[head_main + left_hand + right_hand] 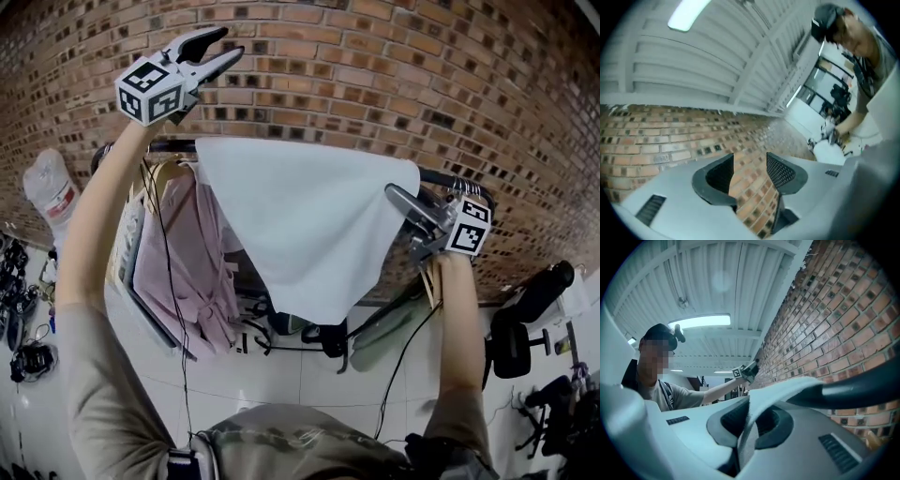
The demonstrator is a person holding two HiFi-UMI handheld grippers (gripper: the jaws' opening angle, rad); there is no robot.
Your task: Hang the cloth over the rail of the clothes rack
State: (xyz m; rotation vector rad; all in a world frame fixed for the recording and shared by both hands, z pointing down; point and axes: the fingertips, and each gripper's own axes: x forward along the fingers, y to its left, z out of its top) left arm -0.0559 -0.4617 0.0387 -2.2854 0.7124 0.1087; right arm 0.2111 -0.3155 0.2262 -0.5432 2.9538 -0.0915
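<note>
Raised forearms frame the rail [169,146], and the white cloth [300,225] already hangs across it, its top edge running along the bar. Pressed together, the right tongs [405,208] pinch its right corner. Spread and empty, the left tongs [223,47] hover well above its left corner.

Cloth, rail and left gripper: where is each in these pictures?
cloth [300,225], head view, middle of the hanging white panel.
rail [862,384], right gripper view, dark bar right of the cloth.
left gripper [231,41], head view, between its open fingertips.
</note>
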